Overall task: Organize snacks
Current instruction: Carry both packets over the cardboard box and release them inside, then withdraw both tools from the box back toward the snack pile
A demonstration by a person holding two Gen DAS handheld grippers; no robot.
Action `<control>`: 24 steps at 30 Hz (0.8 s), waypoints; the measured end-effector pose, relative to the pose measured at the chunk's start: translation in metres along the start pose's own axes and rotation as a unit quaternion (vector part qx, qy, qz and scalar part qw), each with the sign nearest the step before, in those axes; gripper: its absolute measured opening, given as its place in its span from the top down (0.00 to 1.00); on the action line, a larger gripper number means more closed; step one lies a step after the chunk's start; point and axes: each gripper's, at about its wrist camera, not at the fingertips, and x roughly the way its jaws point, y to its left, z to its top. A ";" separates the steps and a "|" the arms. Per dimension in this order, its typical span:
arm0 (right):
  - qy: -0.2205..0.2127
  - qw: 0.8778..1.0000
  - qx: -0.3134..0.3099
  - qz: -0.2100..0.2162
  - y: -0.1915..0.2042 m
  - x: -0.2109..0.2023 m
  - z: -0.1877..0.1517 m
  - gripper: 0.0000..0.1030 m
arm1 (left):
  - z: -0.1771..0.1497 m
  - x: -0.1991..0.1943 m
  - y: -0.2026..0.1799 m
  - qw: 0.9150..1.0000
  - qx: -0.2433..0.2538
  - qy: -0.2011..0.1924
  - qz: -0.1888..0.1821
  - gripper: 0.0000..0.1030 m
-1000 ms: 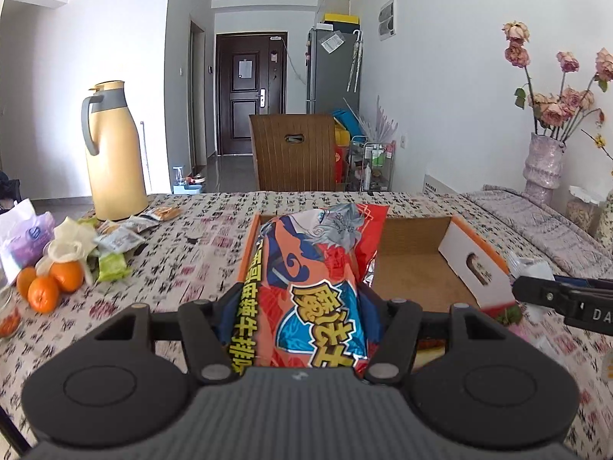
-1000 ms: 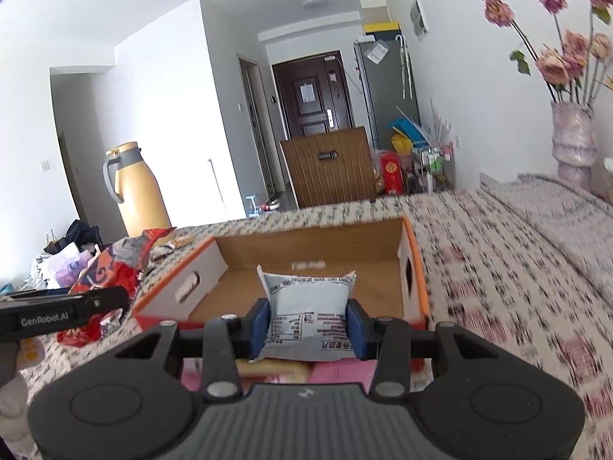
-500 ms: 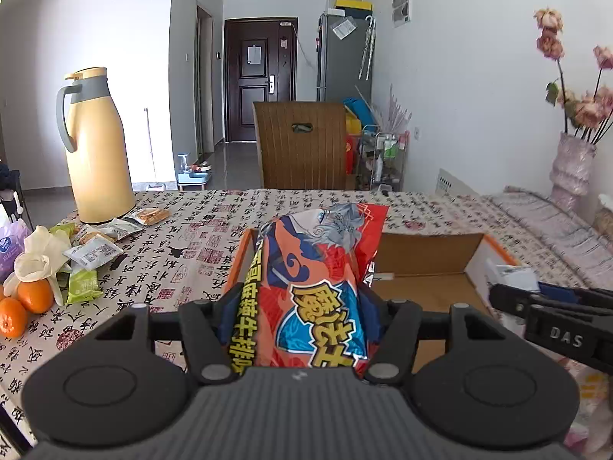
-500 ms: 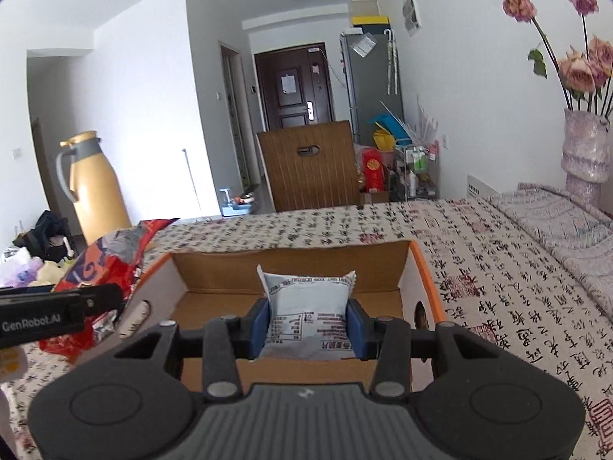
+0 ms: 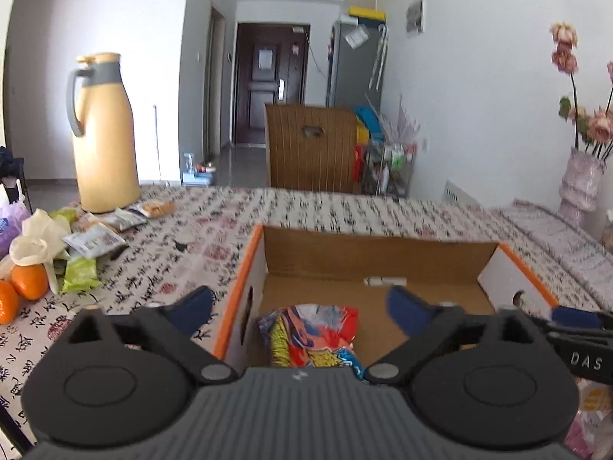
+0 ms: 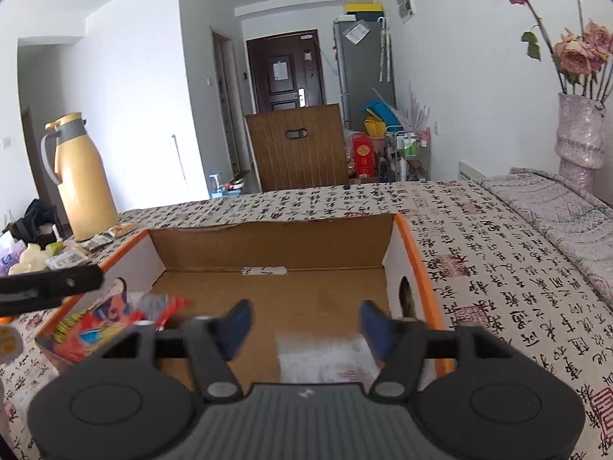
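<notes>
An open cardboard box with orange rims (image 5: 379, 247) (image 6: 276, 241) sits on the patterned tablecloth. My left gripper (image 5: 302, 306) is open above the box's near left part; the red and blue snack bag (image 5: 310, 335) lies inside the box below it, and shows in the right wrist view (image 6: 95, 324) too. My right gripper (image 6: 302, 324) is open above the box's near right part; the white snack packet (image 6: 325, 356) lies blurred on the box floor beneath it. More loose snack packets (image 5: 95, 237) lie on the table at the left.
A yellow thermos jug (image 5: 103, 138) stands at the back left, with oranges (image 5: 28, 281) and a purple bag (image 5: 9, 226) near the left edge. A vase of dried roses (image 6: 578, 130) stands at the right. A wooden chair back (image 5: 310, 145) is behind the table.
Both grippers have opened. The red and blue bag dropped from the left gripper into the box, and the white packet dropped from the right gripper into the box.
</notes>
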 end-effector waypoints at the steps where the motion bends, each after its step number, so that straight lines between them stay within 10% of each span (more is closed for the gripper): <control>1: -0.004 1.000 0.002 -0.003 -0.001 -0.002 0.000 0.09 | 0.000 -0.002 0.000 1.000 -0.002 -0.004 0.002 0.00; 24: -0.037 0.999 0.005 0.003 0.004 -0.034 0.012 0.00 | 0.010 -0.026 -0.003 1.000 0.000 -0.018 -0.002 0.00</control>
